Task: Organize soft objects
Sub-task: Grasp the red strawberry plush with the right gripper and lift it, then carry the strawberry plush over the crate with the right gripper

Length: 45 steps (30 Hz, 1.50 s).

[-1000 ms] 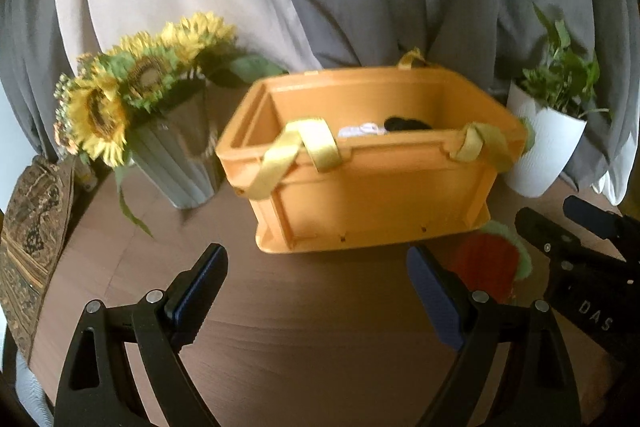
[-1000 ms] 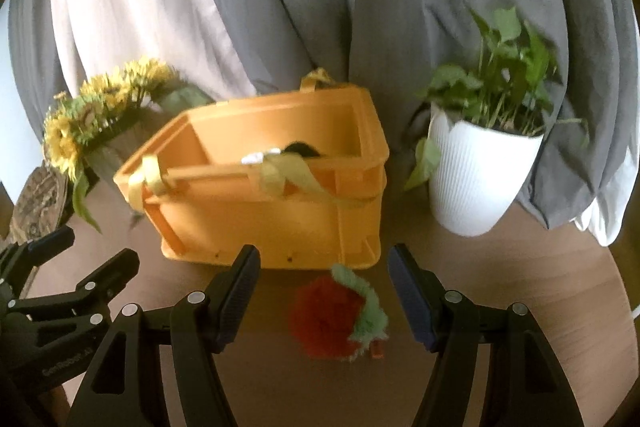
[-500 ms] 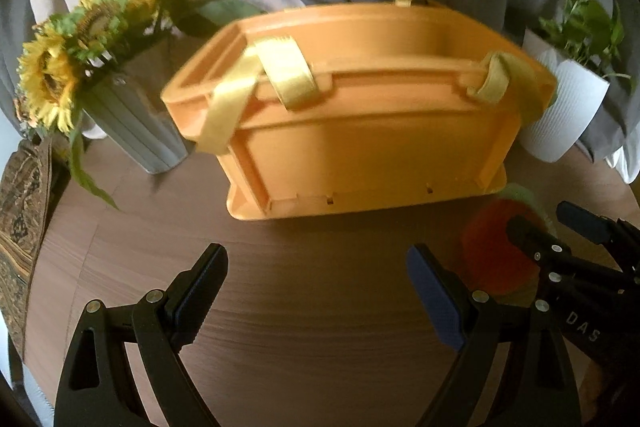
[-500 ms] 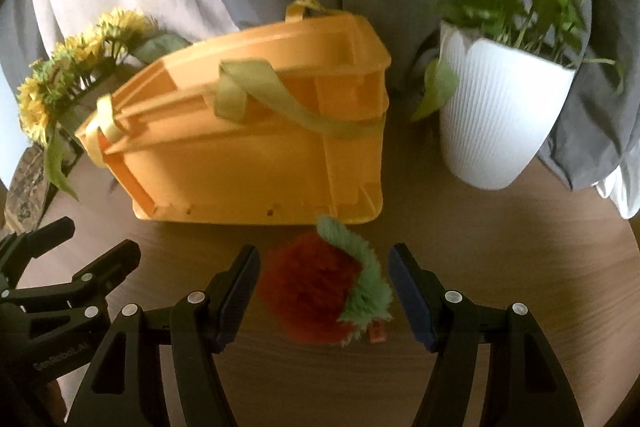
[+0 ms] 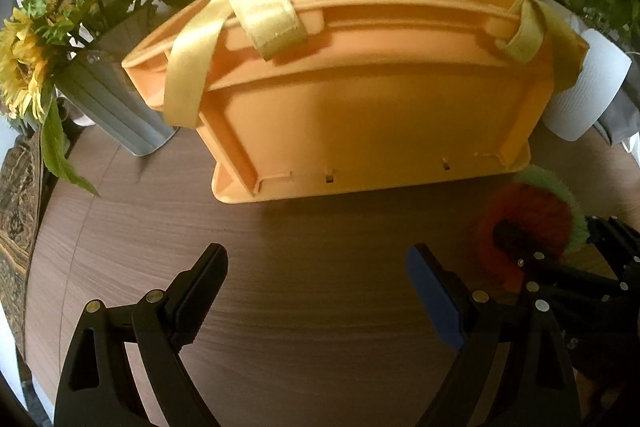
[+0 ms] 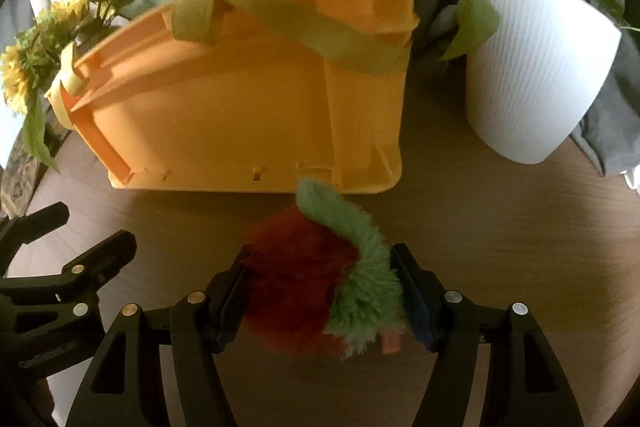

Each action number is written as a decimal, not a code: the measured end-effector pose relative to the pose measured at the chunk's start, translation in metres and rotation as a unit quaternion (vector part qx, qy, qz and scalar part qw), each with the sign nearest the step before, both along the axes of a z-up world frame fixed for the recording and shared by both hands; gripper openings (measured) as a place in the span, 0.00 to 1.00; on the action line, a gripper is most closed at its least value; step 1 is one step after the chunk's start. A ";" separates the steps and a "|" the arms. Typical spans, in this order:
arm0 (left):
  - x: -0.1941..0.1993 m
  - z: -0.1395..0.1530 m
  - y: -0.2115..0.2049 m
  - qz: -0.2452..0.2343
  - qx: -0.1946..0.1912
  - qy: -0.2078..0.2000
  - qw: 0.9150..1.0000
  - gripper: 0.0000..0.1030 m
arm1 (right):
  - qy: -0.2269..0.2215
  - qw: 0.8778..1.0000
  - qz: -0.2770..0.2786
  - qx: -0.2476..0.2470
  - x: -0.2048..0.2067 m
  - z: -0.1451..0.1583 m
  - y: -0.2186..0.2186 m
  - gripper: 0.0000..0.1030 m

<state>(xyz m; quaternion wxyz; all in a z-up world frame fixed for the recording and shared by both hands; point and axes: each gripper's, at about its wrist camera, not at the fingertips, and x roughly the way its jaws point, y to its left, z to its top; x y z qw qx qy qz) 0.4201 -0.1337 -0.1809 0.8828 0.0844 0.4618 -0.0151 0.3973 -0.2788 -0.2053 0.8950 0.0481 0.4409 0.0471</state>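
A fuzzy red plush with a green tuft [image 6: 312, 279] lies on the wooden table in front of the orange crate [image 6: 256, 107]. My right gripper [image 6: 320, 291] has its fingers on both sides of the plush, touching its fur. In the left wrist view the plush [image 5: 524, 223] sits at the right with the right gripper's fingers [image 5: 516, 239] around it. My left gripper [image 5: 316, 291] is open and empty, low over bare table in front of the crate [image 5: 360, 99]. The crate's inside is hidden from both views.
Yellow fabric straps [image 5: 264, 15] hang over the crate's rim. A grey vase of sunflowers [image 5: 80, 39] stands left of the crate. A white ribbed pot with a green plant [image 6: 536, 67] stands to its right. Grey curtains hang behind. A patterned cushion [image 5: 16, 211] is at far left.
Both grippers dropped lower and moved closer to the crate. My right gripper advanced onto the plush and its fingers narrowed around it.
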 end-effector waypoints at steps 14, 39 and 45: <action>0.000 -0.004 0.000 -0.005 0.003 0.001 1.000 0.89 | 0.001 1.000 0.007 0.007 -0.007 -0.009 0.007 0.42; -0.041 0.066 0.017 -0.006 -0.024 -0.104 0.994 0.90 | -0.077 0.997 -0.010 0.003 -0.044 0.072 0.014 0.42; -0.048 0.086 0.026 -0.005 -0.025 -0.134 0.991 0.92 | -0.107 0.994 -0.010 0.001 -0.051 0.094 0.019 0.42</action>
